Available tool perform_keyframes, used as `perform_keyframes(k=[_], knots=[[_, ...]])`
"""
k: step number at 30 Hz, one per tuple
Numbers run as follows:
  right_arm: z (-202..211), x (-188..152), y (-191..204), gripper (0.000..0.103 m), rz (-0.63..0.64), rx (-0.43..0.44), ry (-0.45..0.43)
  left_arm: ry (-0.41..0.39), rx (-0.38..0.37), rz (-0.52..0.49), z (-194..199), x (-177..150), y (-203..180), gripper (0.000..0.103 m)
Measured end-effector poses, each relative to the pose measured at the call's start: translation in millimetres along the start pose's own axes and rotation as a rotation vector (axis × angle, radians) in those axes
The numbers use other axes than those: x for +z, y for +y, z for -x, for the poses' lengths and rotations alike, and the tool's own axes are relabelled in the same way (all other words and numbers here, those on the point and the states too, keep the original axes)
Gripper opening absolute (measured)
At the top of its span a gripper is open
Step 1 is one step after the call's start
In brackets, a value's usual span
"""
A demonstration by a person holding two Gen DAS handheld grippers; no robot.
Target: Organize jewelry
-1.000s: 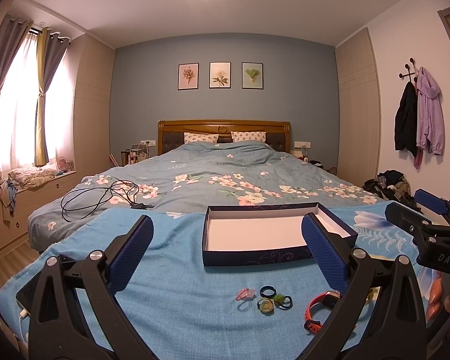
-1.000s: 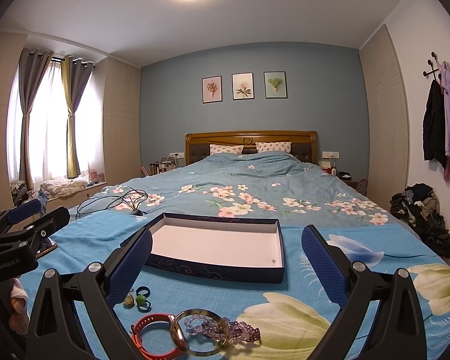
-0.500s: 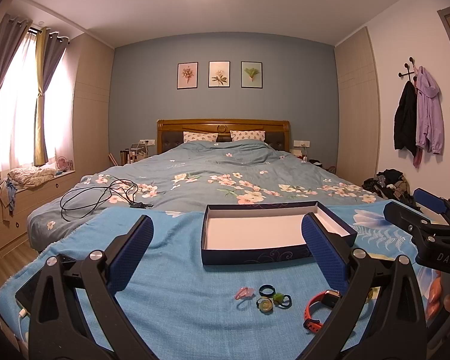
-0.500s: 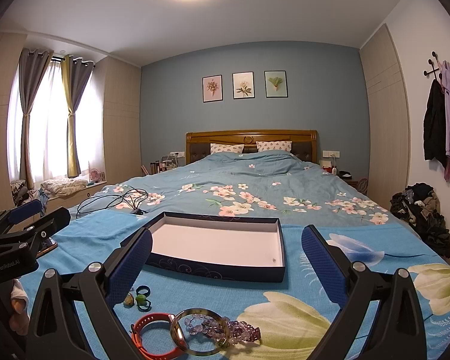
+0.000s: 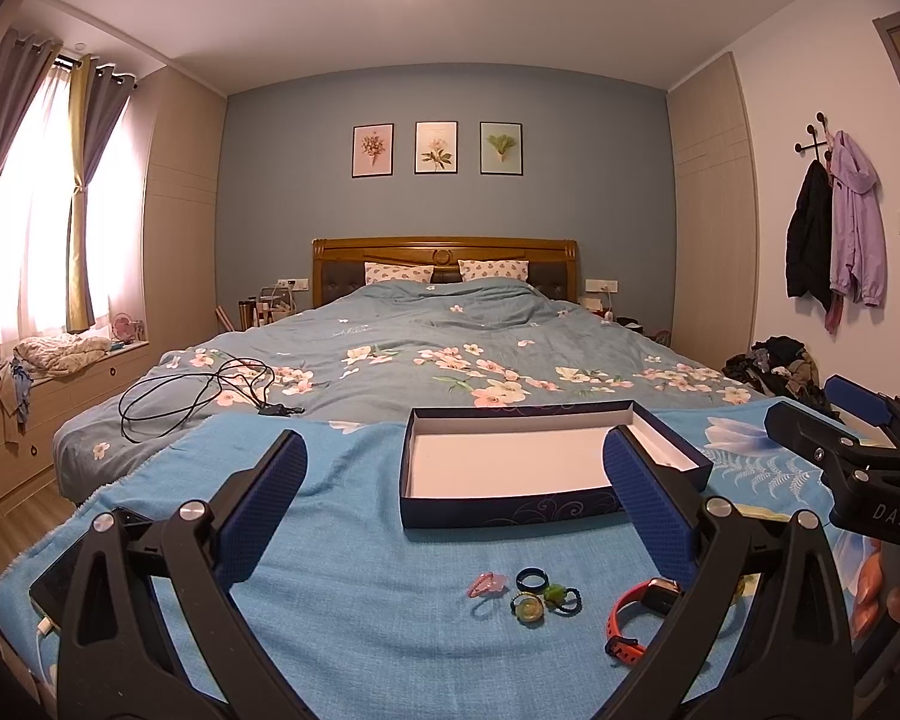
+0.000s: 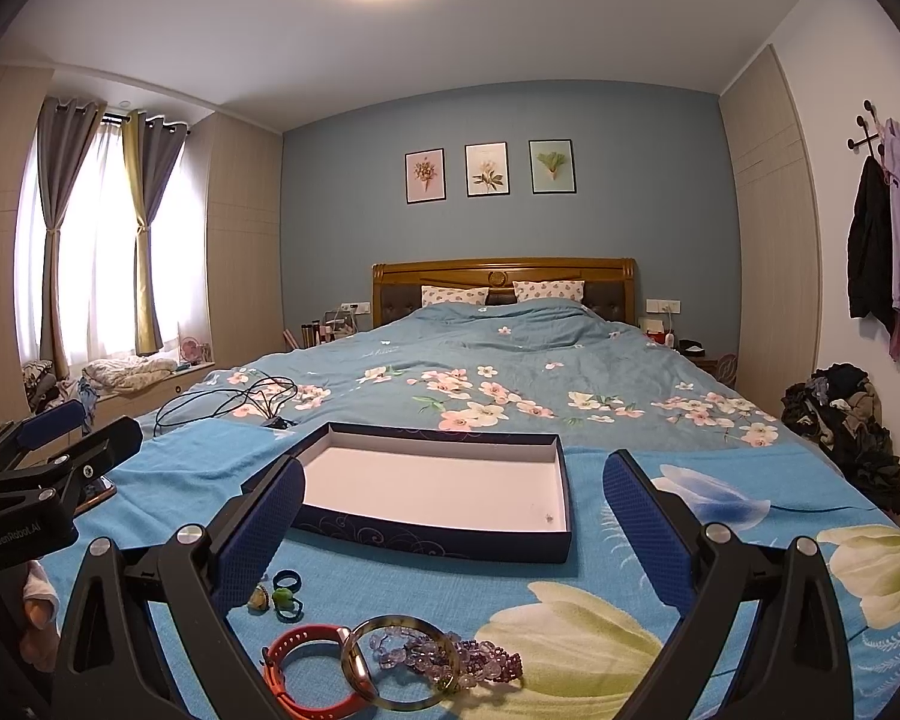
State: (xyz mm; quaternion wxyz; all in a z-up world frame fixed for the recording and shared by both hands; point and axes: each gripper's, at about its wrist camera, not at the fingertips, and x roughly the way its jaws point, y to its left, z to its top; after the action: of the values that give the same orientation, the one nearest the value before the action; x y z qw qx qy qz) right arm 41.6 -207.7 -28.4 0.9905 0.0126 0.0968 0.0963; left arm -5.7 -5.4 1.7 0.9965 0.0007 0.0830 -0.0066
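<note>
An open navy box with a white inside [image 5: 510, 465] [image 6: 438, 486] lies on the blue cloth on the bed. In front of it lie a pink piece [image 5: 487, 585], a dark ring [image 5: 532, 579] [image 6: 286, 579], a yellow-green ring [image 5: 528, 608], a green bead ring [image 5: 561, 595] [image 6: 285, 600], and a red watch band [image 5: 633, 612] [image 6: 306, 669]. A gold bangle [image 6: 399, 669] and a purple bead bracelet [image 6: 474, 660] lie beside the band. My left gripper [image 5: 453, 504] is open and empty above the cloth. My right gripper [image 6: 453, 516] is open and empty over the jewelry.
A phone [image 5: 72, 570] lies on the cloth at the left edge. A black cable [image 5: 204, 390] is coiled on the floral duvet behind. Clothes are piled on the floor at right [image 6: 846, 426]. Each gripper shows in the other's view [image 5: 858, 462] [image 6: 36, 480].
</note>
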Motion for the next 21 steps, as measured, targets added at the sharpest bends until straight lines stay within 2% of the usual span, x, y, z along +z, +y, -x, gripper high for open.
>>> perform_keyframes(k=[16, 21], knots=[[-1.2, -1.6, -1.8, 0.096, 0.000, 0.002, 0.007, 0.010, -0.010, -0.005, 4.3, -6.5, -4.0, 0.097], [-3.6, -0.7, -7.6, 0.096, 0.001, 0.011, 0.038, 0.044, -0.038, -0.010, -3.8, -8.2, -4.7, 0.097]])
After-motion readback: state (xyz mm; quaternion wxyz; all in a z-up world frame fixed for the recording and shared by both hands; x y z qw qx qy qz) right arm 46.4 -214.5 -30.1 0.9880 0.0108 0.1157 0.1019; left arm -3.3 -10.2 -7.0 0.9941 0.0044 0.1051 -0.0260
